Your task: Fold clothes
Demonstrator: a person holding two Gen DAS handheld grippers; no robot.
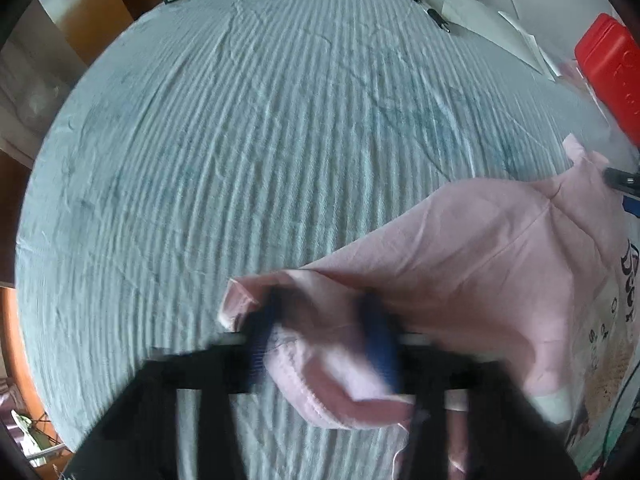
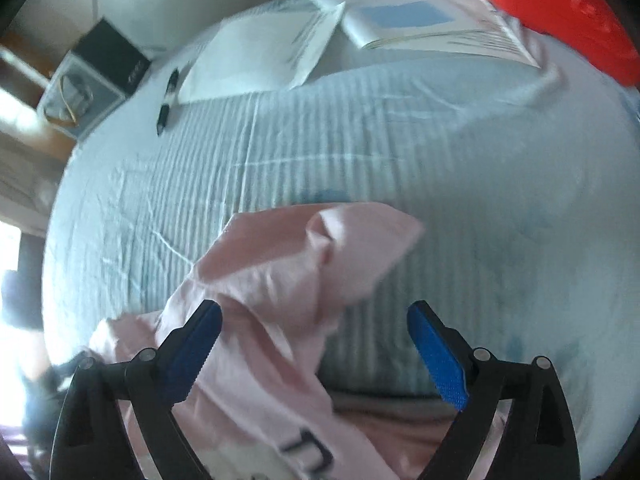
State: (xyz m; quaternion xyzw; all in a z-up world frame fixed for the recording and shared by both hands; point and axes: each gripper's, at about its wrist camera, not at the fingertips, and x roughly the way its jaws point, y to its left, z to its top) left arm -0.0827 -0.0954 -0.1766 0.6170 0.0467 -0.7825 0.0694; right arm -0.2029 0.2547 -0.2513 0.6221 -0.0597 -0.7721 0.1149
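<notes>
A pink shirt (image 1: 480, 248) with a dark printed design lies on a pale blue ribbed sheet (image 1: 240, 140). My left gripper (image 1: 320, 320) is shut on a bunched hem or cuff of the pink shirt, with pink cloth spilling between and below its blue pads; the view is blurred. In the right wrist view the pink shirt (image 2: 280, 280) lies crumpled below and between the fingers. My right gripper (image 2: 314, 312) stands wide open above it, blue pads far apart, holding nothing. Its left pad (image 2: 192, 352) overlaps the cloth in view.
A red plastic container (image 1: 612, 76) sits at the right edge of the bed, seen also as red container (image 2: 560, 12). Two black pens (image 1: 428, 10), white papers (image 2: 260, 56), an open booklet (image 2: 420, 24) and a dark box (image 2: 96, 80) lie at the far edge.
</notes>
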